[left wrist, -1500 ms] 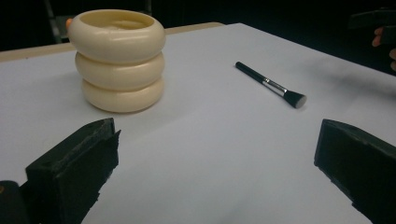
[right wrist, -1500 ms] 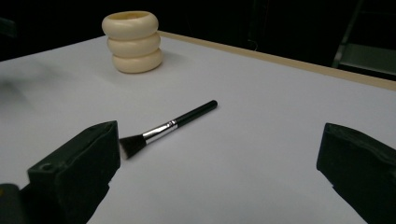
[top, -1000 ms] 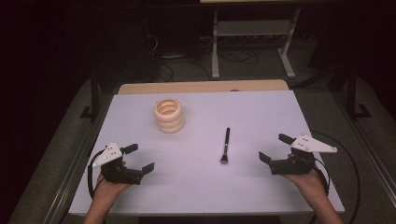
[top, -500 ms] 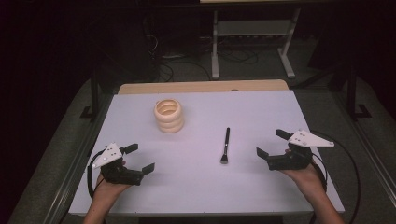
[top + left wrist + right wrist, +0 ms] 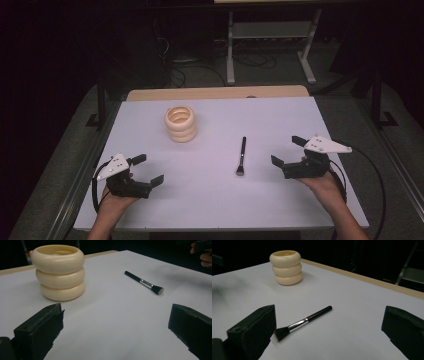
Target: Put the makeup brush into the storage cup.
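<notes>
Centrally, a black-handled makeup brush point(image 5: 241, 156) lies flat on the white surface point(image 5: 280, 120), right gripper point(image 5: 288, 154) nearest, left gripper point(image 5: 148, 169) idle at lower left, both fingers wide, presumably readying a pickup.

Lower left of the high view: left gripper point(image 5: 146, 169), black body, two blocky black jaws, pale three-cornered top plate with small dark screws, looping black cable. Lower right: right gripper point(image 5: 287, 151), same build, black cable trailing. Forearms bare.

Dark room, grey floor point(image 5: 280, 75), metal rack point(image 5: 272, 30) behind the white table point(image 5: 280, 120).
</notes>
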`<state>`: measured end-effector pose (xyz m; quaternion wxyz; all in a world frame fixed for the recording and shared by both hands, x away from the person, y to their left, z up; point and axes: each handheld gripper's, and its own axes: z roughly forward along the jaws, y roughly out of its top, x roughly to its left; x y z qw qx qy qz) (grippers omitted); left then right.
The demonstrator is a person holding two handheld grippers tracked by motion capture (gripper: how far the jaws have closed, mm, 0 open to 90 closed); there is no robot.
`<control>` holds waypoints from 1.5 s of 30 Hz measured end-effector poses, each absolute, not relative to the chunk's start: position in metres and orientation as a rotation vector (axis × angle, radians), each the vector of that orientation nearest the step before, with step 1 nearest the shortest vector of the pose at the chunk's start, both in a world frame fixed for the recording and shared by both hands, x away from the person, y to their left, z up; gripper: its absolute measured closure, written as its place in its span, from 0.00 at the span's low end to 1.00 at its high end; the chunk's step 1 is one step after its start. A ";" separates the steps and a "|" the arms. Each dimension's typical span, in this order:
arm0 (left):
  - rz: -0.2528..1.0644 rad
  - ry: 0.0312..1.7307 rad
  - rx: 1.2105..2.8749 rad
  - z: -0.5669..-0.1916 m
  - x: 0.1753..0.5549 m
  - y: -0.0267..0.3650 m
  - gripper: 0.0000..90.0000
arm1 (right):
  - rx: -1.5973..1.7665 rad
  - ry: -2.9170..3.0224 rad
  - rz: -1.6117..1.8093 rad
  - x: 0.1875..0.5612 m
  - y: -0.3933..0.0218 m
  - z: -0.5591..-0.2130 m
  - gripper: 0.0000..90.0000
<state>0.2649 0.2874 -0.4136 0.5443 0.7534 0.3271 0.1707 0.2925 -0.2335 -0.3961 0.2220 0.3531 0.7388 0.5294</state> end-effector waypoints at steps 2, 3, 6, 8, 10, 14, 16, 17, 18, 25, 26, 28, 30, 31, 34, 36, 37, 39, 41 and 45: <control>0.405 0.784 1.783 -0.413 0.265 0.288 0.00 | 0.976 2.048 1.462 0.294 -0.233 -0.396 0.00; 0.405 0.784 1.783 -0.413 0.265 0.288 0.00 | 0.976 2.048 1.462 0.294 -0.233 -0.396 0.00; 0.406 0.784 1.787 -0.412 0.264 0.289 0.00 | 0.977 2.070 1.463 0.298 -0.231 -0.394 0.00; 0.407 0.784 1.785 -0.413 0.264 0.290 0.00 | 0.971 2.091 1.456 0.299 -0.229 -0.393 0.00; 0.407 0.782 1.785 -0.413 0.265 0.290 0.00 | 0.952 2.112 1.446 0.301 -0.227 -0.393 0.00; 0.406 0.785 1.782 -0.413 0.265 0.290 0.00 | 0.937 2.149 1.430 0.305 -0.222 -0.392 0.00; 0.406 0.785 1.782 -0.413 0.265 0.290 0.00 | 0.926 2.160 1.425 0.306 -0.221 -0.392 0.00; 0.406 0.785 1.782 -0.413 0.265 0.290 0.00 | 0.913 2.180 1.416 0.309 -0.219 -0.391 0.00; 0.406 0.785 1.782 -0.413 0.265 0.290 0.00 | 0.913 2.180 1.416 0.309 -0.219 -0.391 0.00; 0.404 0.786 1.783 -0.413 0.264 0.291 0.00 | 0.870 2.258 1.389 0.317 -0.211 -0.387 0.00; 0.403 0.787 1.782 -0.413 0.264 0.291 0.00 | 0.870 2.258 1.389 0.317 -0.211 -0.387 0.00; 0.402 0.787 1.781 -0.413 0.264 0.291 0.00 | 0.850 2.275 1.381 0.320 -0.209 -0.386 0.00; 0.401 0.786 1.780 -0.413 0.264 0.291 0.00 | 0.856 2.286 1.375 0.322 -0.208 -0.386 0.00; 0.401 0.786 1.781 -0.413 0.264 0.291 0.00 | 0.848 2.293 1.365 0.323 -0.207 -0.386 0.00; 0.399 0.788 1.781 -0.413 0.264 0.290 0.00 | 0.846 2.302 1.361 0.326 -0.206 -0.386 0.00; 0.398 0.787 1.781 -0.413 0.264 0.290 0.00 | 0.842 2.308 1.361 0.327 -0.205 -0.386 0.00; 0.398 0.787 1.781 -0.413 0.264 0.290 0.00 | 0.842 2.315 1.354 0.328 -0.204 -0.386 0.00; 0.397 0.786 1.780 -0.413 0.264 0.290 0.00 | 0.835 2.318 1.357 0.329 -0.203 -0.386 0.00; 0.397 0.784 1.776 -0.414 0.265 0.290 0.00 | 0.829 2.326 1.352 0.331 -0.201 -0.386 0.00; 0.394 0.785 1.770 -0.414 0.265 0.289 0.00 | 0.823 2.351 1.340 0.337 -0.195 -0.386 0.00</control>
